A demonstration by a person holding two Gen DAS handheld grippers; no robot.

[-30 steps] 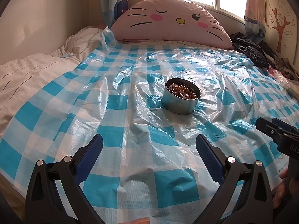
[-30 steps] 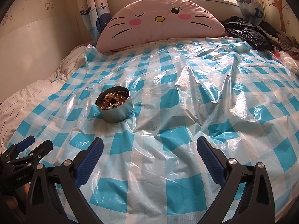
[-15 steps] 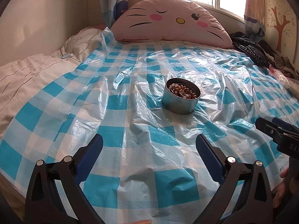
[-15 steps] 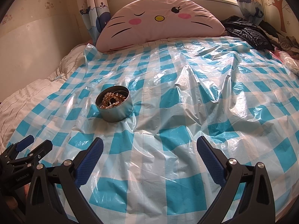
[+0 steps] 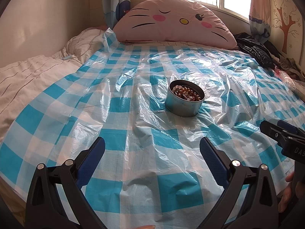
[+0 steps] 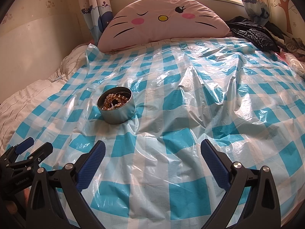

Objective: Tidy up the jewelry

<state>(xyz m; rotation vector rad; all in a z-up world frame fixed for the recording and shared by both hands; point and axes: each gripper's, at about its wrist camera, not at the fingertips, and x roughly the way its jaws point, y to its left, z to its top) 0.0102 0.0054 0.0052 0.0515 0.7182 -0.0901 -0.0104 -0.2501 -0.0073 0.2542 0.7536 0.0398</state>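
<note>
A round metal tin (image 5: 184,104) stands on the blue-and-white checked plastic sheet (image 5: 114,133) on the bed. Amber and pearl bead jewelry (image 5: 185,93) lies inside it. The tin also shows in the right wrist view (image 6: 116,108) with the beads (image 6: 114,100) in it. My left gripper (image 5: 152,150) is open and empty, low over the sheet, short of the tin. My right gripper (image 6: 152,150) is open and empty, with the tin ahead to its left. Each gripper shows at the edge of the other's view: the right one (image 5: 280,131), the left one (image 6: 28,150).
A large pink cat-face cushion (image 5: 171,22) leans at the head of the bed. A black jacket (image 5: 255,51) and clothes lie at the far right. A white quilt (image 5: 28,72) lies left of the sheet. The wall is on the left.
</note>
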